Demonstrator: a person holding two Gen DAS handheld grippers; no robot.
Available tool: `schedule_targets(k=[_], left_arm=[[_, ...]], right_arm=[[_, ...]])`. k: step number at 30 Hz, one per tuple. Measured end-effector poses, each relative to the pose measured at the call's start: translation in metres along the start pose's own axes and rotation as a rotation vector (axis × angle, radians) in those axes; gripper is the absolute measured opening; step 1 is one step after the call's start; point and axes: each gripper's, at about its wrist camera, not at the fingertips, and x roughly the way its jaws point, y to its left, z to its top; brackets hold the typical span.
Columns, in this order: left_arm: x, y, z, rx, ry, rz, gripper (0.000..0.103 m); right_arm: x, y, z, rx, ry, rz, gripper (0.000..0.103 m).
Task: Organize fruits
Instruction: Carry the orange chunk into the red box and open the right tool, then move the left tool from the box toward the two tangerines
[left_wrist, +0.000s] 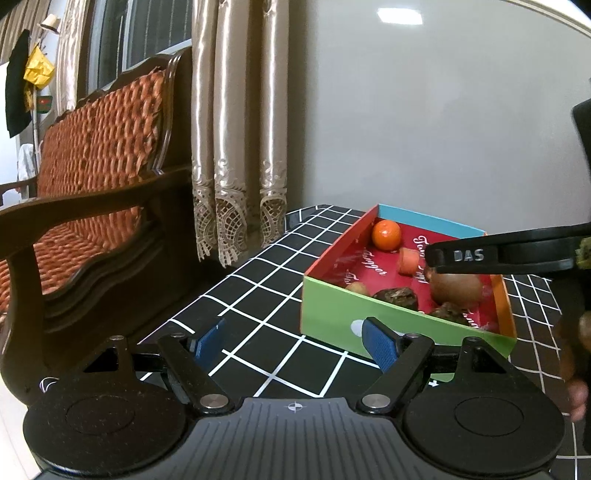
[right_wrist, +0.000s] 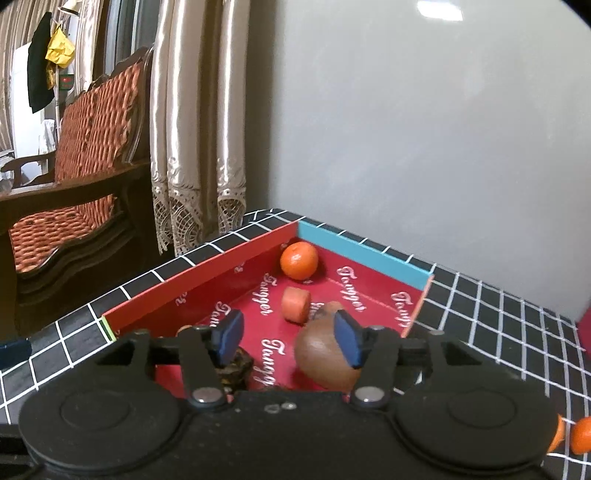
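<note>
Nearest the lens in the right wrist view, the right gripper (right_wrist: 288, 338) hangs over the box (right_wrist: 199, 264) with its jaws apart and nothing clamped. Going left to right: a dark lumpy fruit (right_wrist: 236, 365) lies below the left jaw, bare red box floor shows in the gap, and a brown fruit (right_wrist: 321, 356) lies under and just inside the right jaw; whether the pad touches it I cannot tell. Ahead of the jaws lie a carrot piece (right_wrist: 295, 304), its cut face turned toward the camera, and beyond it an orange (right_wrist: 299, 260) in the far corner.

Over to the left, the left gripper (left_wrist: 295, 341) hovers above the bench (left_wrist: 258, 295), jaws wide apart and empty, the box just ahead and to its right. More oranges (right_wrist: 583, 435) wait on the bench at the right gripper's right, so that hand looks nearer for the next pick.
</note>
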Motion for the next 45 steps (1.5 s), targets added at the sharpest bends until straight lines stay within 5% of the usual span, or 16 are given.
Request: schedule_targets(k=[6, 13, 27, 38, 45], left_arm=[[-0.003, -0.012, -0.001, 0.025, -0.005, -0.007, 0.08], [-0.011, -0.032, -0.001, 0.06, -0.023, -0.033, 0.08], [-0.043, -0.102, 0.013, 0.174, -0.075, -0.167, 0.091], [-0.055, -0.186, 0.015, 0.301, -0.08, -0.269, 0.094], [-0.043, -0.231, 0.011, 0.359, -0.007, -0.326, 0.094]], right_arm=[[-0.02, -0.016, -0.006, 0.01, -0.013, -0.047, 0.068], [-0.048, -0.044, -0.023, 0.027, -0.02, -0.109, 0.072], [-0.113, -0.123, -0.081, 0.172, -0.053, -0.25, 0.096], [-0.146, -0.179, -0.114, 0.322, -0.088, -0.327, 0.097], [-0.168, -0.202, -0.125, 0.369, -0.123, -0.36, 0.097]])
